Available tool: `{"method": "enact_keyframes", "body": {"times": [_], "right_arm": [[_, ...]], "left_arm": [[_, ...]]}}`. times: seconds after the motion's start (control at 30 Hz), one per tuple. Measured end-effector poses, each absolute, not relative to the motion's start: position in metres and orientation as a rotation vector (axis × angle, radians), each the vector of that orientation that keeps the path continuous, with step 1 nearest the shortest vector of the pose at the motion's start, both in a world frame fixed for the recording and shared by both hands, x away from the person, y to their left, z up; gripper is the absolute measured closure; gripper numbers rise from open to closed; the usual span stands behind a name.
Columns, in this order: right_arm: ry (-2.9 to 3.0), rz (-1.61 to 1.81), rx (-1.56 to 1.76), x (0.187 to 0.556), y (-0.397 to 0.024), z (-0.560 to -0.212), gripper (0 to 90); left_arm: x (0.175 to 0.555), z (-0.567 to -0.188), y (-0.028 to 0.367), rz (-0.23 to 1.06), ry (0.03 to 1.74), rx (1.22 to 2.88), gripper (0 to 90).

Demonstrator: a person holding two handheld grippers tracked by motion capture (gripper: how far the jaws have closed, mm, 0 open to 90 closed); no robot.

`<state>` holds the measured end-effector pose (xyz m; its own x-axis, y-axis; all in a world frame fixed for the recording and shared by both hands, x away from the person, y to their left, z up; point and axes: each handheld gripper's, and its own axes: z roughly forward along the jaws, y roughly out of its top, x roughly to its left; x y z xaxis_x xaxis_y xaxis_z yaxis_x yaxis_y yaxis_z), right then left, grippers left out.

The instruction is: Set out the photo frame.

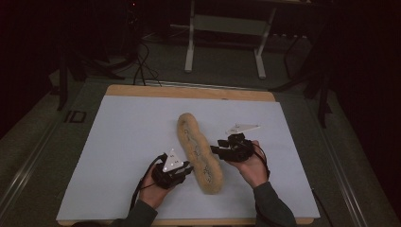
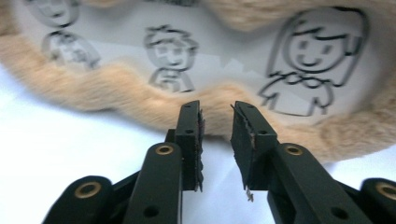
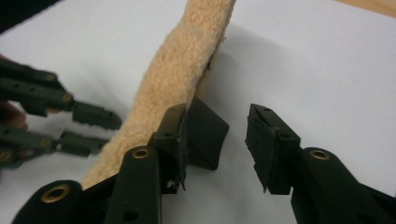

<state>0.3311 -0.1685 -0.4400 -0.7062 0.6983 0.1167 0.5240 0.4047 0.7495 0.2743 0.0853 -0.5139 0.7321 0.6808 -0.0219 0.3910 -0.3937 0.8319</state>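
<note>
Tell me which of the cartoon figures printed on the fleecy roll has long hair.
The largest figure, at the right of the left gripper view on the roll: smiling, with long hair; the middle one has short spiky hair.

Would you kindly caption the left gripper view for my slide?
Left claw, jaws apart, points at the fluffy tan edge of a plush case with cartoon figures, lying on the white table.

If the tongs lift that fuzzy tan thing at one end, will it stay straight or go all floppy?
Probably floppy: the fuzzy tan roll looks like soft fleece, and its edge waves unevenly in the left gripper view. It likely weighs little for its length, being fabric. It shouldn't slip much, since the fluffy pile gives the pads something to bite. Both the left tongs and right tongs stand open beside it.
</note>
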Motion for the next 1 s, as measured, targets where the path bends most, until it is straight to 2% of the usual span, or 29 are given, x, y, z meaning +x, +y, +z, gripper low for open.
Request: {"method": "enact_keyframes", "body": {"times": [0.23, 1.0], "right_arm": [[2.428, 1.241, 1.118, 0.323, -0.173, -0.433, 51.9], [2.473, 1.276, 1.097, 0.303, -0.165, -0.436, 36.6]], "left_arm": [[0.281, -0.507, 0.108, 0.414, 0.899, 1.993, 63.4], [0.286, -0.495, 0.139, 0.474, 0.985, 1.901, 60.5]]}}
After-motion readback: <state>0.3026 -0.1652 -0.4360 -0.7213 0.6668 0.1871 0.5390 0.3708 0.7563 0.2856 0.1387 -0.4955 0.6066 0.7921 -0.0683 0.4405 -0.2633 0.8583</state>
